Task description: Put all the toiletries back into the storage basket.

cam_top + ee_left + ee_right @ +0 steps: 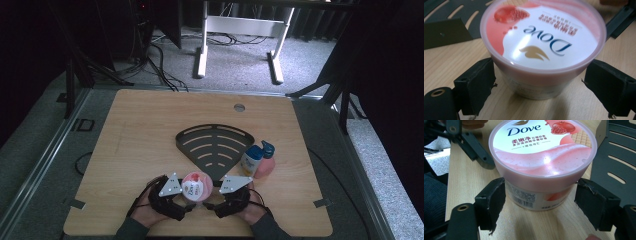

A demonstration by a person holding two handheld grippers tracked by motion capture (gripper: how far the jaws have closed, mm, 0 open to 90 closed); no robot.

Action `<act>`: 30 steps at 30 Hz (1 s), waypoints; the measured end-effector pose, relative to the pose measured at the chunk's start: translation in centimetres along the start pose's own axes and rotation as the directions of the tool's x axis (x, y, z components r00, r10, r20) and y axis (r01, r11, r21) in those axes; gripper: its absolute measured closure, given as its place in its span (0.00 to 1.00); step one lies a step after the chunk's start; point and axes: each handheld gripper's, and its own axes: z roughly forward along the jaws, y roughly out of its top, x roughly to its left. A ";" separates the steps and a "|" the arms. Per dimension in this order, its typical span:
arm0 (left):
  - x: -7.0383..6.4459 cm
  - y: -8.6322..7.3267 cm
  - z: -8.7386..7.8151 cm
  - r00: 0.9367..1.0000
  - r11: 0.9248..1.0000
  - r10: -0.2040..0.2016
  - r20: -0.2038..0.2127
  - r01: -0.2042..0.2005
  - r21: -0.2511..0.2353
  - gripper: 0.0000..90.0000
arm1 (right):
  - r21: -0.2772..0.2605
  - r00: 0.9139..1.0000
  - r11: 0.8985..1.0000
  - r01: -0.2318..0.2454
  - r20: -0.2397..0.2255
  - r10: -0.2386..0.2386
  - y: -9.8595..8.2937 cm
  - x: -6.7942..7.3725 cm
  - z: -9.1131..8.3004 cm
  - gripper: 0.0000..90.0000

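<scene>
While both hands rest at the near edge of the wooden surface (130, 130), a pink Dove tub (195, 187) stands upright between them, just in front of the tip of a black fan-shaped slotted rack (215, 142). The left tongs (539, 85) are spread wide with a jaw on each side of the tub; the left jaw looks to touch its wall, the right jaw stands just apart. The right tongs (539, 202) are likewise wide open around the tub, neither jaw clamped on it. Right of the rack stand a small blue-capped bottle (251, 159) and a pink pump bottle (265, 161), touching each other
</scene>
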 end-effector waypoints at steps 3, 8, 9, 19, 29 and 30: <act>0.0 0.0 0.0 1.000 1.000 -0.002 -0.003 0.002 -0.003 0.11 | 0.000 1.000 1.000 -0.001 0.001 0.001 0.0 0.0 0.0 0.27; -0.1 -0.1 0.0 1.000 1.000 -0.007 -0.010 0.007 -0.006 0.11 | 0.002 1.000 1.000 -0.003 0.007 0.003 0.1 0.1 0.0 0.27; -0.1 0.0 0.0 1.000 1.000 -0.007 -0.010 0.007 -0.005 0.11 | 0.002 1.000 1.000 -0.003 0.007 0.003 0.1 0.1 0.0 0.27; -0.3 0.1 0.0 1.000 1.000 -0.002 -0.021 0.002 0.006 0.11 | 0.005 1.000 1.000 0.014 0.022 -0.014 0.2 0.3 0.0 0.27; -0.2 0.6 -0.5 1.000 1.000 0.002 -0.025 -0.002 0.005 0.11 | -0.003 1.000 1.000 0.007 0.023 -0.007 0.6 0.3 -0.3 0.27; -0.2 0.6 -0.5 1.000 1.000 0.004 -0.027 -0.004 0.003 0.11 | -0.001 1.000 1.000 0.008 0.024 -0.008 0.6 0.3 -0.3 0.27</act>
